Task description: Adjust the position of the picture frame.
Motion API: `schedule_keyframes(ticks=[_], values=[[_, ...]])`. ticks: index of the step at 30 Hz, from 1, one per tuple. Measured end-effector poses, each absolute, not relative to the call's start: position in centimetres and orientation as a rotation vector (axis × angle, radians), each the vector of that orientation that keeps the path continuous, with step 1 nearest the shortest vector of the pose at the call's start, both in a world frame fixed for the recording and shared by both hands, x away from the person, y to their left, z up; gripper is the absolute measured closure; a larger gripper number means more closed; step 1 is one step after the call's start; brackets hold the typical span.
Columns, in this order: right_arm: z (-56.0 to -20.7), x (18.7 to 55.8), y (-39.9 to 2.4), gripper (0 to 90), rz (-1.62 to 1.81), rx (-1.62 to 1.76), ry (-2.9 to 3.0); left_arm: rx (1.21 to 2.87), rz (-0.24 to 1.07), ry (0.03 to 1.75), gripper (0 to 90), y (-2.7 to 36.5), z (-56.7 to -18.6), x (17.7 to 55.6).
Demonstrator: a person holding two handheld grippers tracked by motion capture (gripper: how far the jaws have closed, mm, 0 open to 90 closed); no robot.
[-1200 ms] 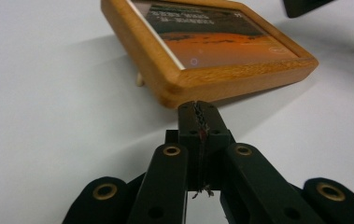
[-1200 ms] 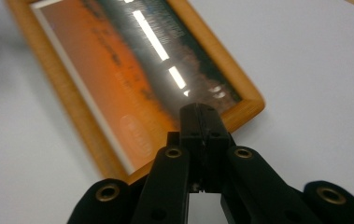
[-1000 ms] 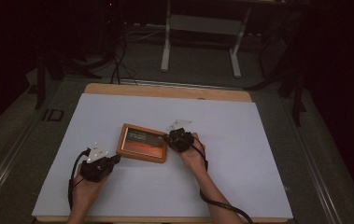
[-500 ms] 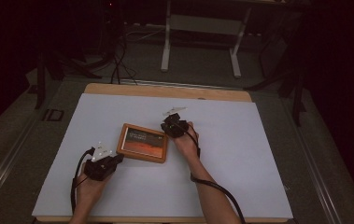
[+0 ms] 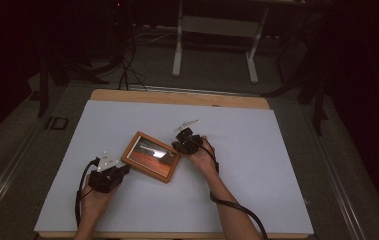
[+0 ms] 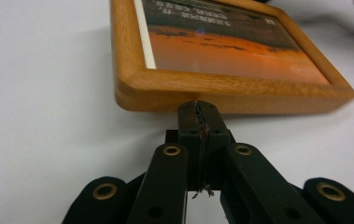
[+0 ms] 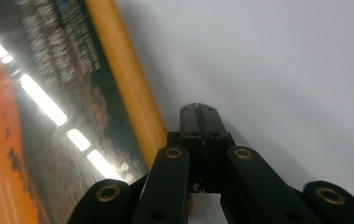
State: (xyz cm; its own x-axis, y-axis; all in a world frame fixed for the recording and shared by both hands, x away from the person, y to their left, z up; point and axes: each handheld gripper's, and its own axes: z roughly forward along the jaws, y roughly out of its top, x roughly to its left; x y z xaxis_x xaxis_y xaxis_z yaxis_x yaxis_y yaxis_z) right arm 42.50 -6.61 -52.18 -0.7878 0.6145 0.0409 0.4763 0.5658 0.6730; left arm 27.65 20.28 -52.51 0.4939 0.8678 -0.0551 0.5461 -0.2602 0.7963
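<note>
Wooden frame (image 5: 151, 155): a picture frame lying flat and skewed near the middle of the white table cover (image 5: 277, 165)
Left gripper (image 6: 198, 110): jaws pressed fully together, nothing held, tips just at the frame's near edge
Right gripper (image 7: 198, 112): jaws likewise closed and empty, laid along the frame's far side rail
Step judged: the frame is being nudged square between two closed tips
Advice: pushes are best kept low against the wood, off the glass, with the near tip kept as a stop
</note>
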Motion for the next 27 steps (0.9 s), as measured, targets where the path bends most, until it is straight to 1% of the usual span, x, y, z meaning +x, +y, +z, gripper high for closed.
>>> schedule_keyframes(ticks=[3,11,15,16,17,19,22,23,24,25,27], values=[[-52.1,41.0,-7.2,90.0,1.006,0.854,2.648,1.932,0.502,1.203,89.5,20.2,-52.8,28.1],[-52.2,38.7,-7.8,90.0,0.962,0.787,2.7,1.912,0.485,1.24,89.6,20.3,-53.0,28.6],[-52.4,37.7,-8.1,90.0,0.93,0.692,2.773,1.898,0.465,1.254,89.4,20.4,-53.2,28.9],[-52.3,37.6,-8.2,89.9,0.921,0.666,2.786,1.891,0.461,1.258,88.8,20.5,-53.2,29.0],[-52.2,37.6,-8.2,89.8,0.907,0.653,2.792,1.873,0.449,1.268,86.1,20.8,-53.1,29.0],[-52.0,37.7,-8.1,85.8,0.914,0.676,2.765,1.822,0.422,1.27,80.3,21.3,-52.9,28.9],[-51.3,38.3,-7.9,77.5,0.979,0.762,2.715,1.733,0.38,1.28,75.1,22.2,-52.4,28.7],[-51.3,38.3,-7.9,77.5,0.979,0.762,2.715,1.733,0.38,1.28,72.1,22.2,-52.4,28.7],[-51.1,38.5,-7.9,73.8,1.0,0.765,2.707,1.699,0.324,1.264,72.1,22.4,-52.3,28.6],[-50.7,38.9,-7.6,65.4,1.05,0.783,2.695,1.708,0.299,1.244,62.6,22.2,-52.3,28.7],[-50.3,39.3,-7.5,53.0,1.123,0.827,2.695,1.739,0.282,1.237,56.4,21.6,-52.4,28.7]])
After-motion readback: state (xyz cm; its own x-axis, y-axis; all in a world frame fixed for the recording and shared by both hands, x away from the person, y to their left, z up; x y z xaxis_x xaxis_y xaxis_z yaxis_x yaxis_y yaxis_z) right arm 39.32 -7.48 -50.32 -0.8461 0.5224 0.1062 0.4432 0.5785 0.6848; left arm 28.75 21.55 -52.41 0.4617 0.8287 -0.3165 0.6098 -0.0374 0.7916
